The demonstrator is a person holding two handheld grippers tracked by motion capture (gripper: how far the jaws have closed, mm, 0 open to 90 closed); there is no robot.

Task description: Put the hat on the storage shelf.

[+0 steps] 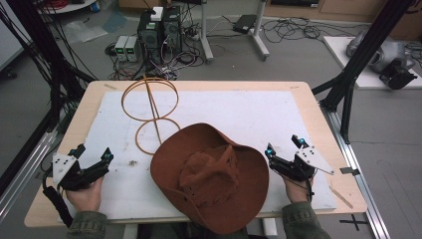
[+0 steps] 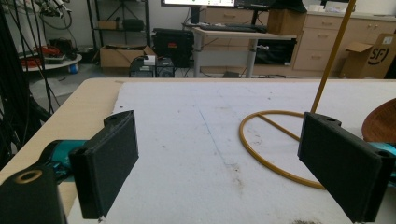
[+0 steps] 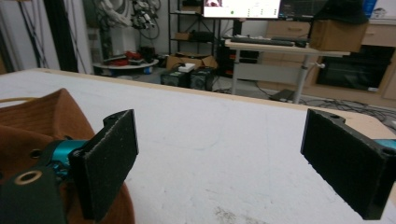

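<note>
A brown wide-brimmed hat [image 1: 211, 174] lies crown up at the near middle of the table, on a white sheet [image 1: 239, 112]. Its brim edge [image 2: 380, 122] shows at the right of the left gripper view, and the brim [image 3: 37, 123] shows at the left of the right gripper view. Behind the hat stands a yellow-orange ring stand [image 1: 151, 107], its base ring [image 2: 275, 144] on the sheet. My left gripper [image 1: 92, 152] rests open at the near left, nothing between its pads. My right gripper [image 1: 283, 146] is open just right of the hat's brim, holding nothing.
The wooden table [image 1: 94, 94] shows bare edges around the sheet. Black frame posts [image 1: 363, 50] stand at the right, cables and computer boxes [image 1: 159, 30] on the floor behind. A small dark stain [image 1: 132, 162] marks the sheet near the left gripper.
</note>
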